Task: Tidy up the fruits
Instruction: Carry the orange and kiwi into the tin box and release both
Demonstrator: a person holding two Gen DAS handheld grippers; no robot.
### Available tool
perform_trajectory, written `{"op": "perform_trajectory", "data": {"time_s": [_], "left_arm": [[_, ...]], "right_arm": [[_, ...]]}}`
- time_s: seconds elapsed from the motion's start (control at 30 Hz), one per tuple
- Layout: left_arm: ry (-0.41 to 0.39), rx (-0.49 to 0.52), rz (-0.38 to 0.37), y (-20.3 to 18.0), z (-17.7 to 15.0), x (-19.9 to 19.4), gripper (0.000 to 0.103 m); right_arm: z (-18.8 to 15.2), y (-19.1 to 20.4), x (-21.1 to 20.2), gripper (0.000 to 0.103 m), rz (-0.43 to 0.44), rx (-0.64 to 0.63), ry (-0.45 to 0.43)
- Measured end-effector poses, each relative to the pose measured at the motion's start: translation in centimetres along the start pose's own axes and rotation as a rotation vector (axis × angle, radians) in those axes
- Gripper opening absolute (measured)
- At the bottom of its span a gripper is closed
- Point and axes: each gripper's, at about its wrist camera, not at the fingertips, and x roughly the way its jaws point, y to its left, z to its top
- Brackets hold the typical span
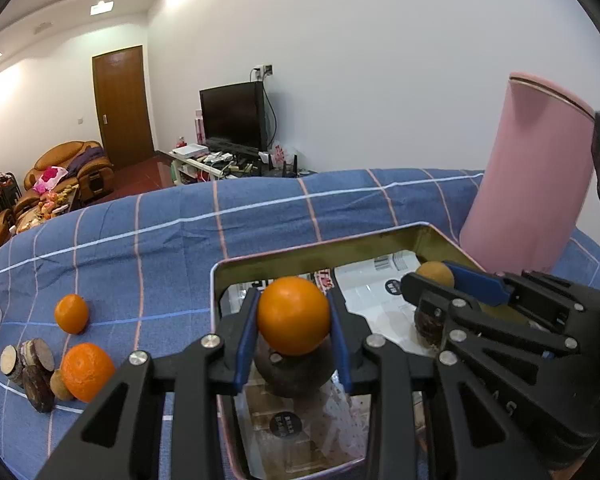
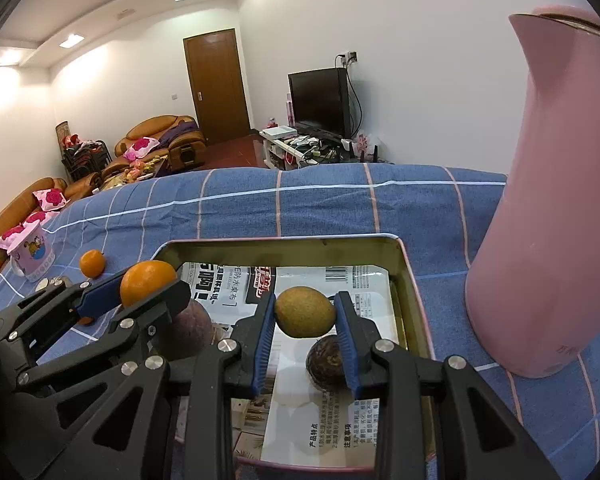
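My left gripper (image 1: 293, 316) is shut on an orange (image 1: 293, 314) and holds it above a metal tray (image 1: 320, 246) lined with printed paper. A dark round fruit (image 1: 292, 374) lies in the tray right under it. My right gripper (image 2: 305, 314) is shut on a yellow-brown fruit (image 2: 305, 311) over the same tray (image 2: 408, 280), with a dark purple fruit (image 2: 326, 362) below. The left gripper (image 2: 150, 286) and its orange show at the left of the right wrist view. Two more oranges (image 1: 71, 313) (image 1: 87, 371) lie on the blue cloth to the left.
A tall pink jug (image 2: 548, 216) stands right of the tray. Wood slices (image 1: 32, 364) and a small brown fruit (image 1: 61, 386) lie by the oranges. A pink cup (image 2: 32, 254) stands at the far left. A blue checked cloth (image 1: 180, 248) covers the table.
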Motion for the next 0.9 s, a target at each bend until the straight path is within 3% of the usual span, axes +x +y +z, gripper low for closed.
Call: {"op": "perform_trajectory", "data": {"time_s": [0.27, 0.33, 0.5, 0.73, 0.83, 0.9], "left_arm": [[-0.012, -0.003, 0.012, 0.0, -0.2, -0.3, 0.037], [-0.028, 0.004, 0.02, -0.1, -0.3, -0.7, 0.04], [-0.047, -0.028, 0.036, 0.8, -0.4, -1.3, 0.066], [-0.064, -0.041, 0.034, 1.1, -0.4, -1.6, 0.07], [-0.078, -0.065, 0.037, 1.5, -0.5, -1.9, 0.086], [-0.098, -0.081, 0.041, 1.8, -0.5, -2.3, 0.103]], "right_arm": [[0.1, -0.5, 0.0, 0.032, 0.04, 0.032, 0.01], [0.1, -0.6, 0.1, 0.032, 0.054, 0.048, 0.017], [0.1, -1.0, 0.0, 0.032, 0.06, 0.08, 0.005], [0.0, -1.4, 0.1, 0.033, 0.124, 0.132, 0.013], [0.2, -1.8, 0.0, 0.033, 0.158, 0.164, 0.009], [0.2, -2.4, -0.2, 0.033, 0.203, 0.206, -0.003]]}}
